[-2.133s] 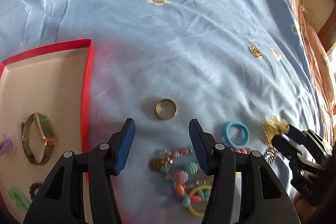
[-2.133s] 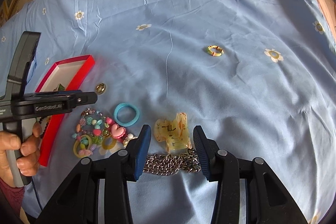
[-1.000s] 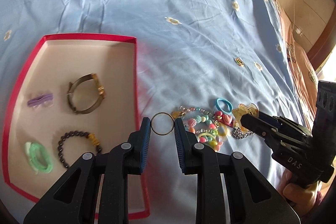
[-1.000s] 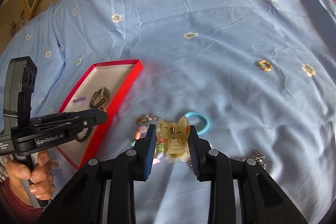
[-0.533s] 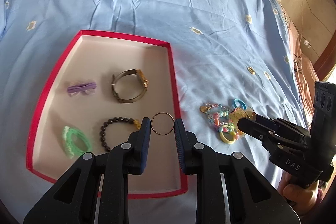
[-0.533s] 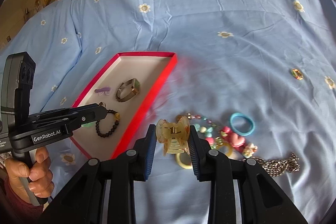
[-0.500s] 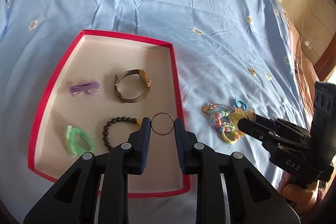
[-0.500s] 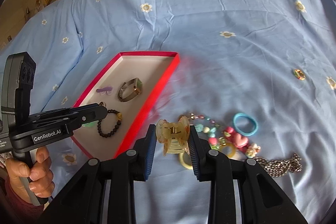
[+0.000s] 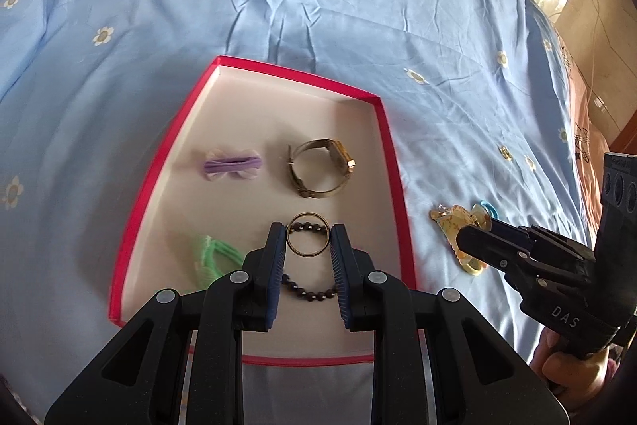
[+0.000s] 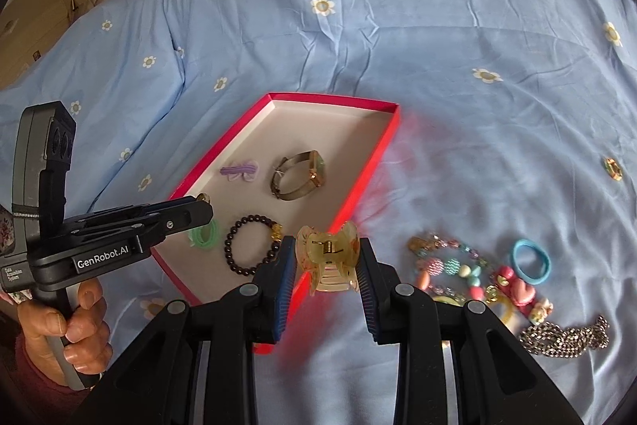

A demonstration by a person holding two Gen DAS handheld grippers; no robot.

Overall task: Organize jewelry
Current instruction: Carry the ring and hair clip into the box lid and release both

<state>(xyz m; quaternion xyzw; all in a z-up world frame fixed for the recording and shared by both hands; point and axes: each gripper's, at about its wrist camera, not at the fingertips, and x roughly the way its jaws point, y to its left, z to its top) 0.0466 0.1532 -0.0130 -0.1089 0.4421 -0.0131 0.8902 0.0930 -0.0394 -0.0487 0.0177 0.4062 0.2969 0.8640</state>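
Two tools over one wide blue bedsheet (image 10: 438, 74) dotted with white daisies, spread across the bed.

Red-rimmed box (image 9: 388, 154) with a pale floor, directly ahead of and below the left tool (image 9: 308, 241); ahead and left of the right tool (image 10: 327, 257), its near corner under that tool's left finger.

Left tool clamped on a thin gold ring (image 9: 309, 240), held upright between the blue pads, above the box floor. Right tool clamped on a translucent yellow claw clip (image 10: 328, 261), spring side up, over the box's near right edge and the sheet. Each handle gripped by a hand: left hand (image 10: 63, 329) at the lower left of the right wrist view, right hand (image 9: 565, 365) at the lower right of the left wrist view.

Inside the box, beyond the left tool's tips: gold mesh-band watch (image 9: 320, 168), on its side, just ahead; purple hair tie (image 9: 232, 165) ahead and left. Black bead bracelet (image 10: 253, 243) beneath the ring, partly hidden by the fingers in the left wrist view. Green coil hair tie (image 9: 217, 255) just left of the left finger.

On the sheet right of the right tool: heap of coloured bead trinkets (image 10: 458, 271), blue hair loop (image 10: 531, 261) beyond it, silver chain (image 10: 565, 335) nearest the lower right. Farther right, well apart, a small gold ring-like piece (image 10: 613, 169).
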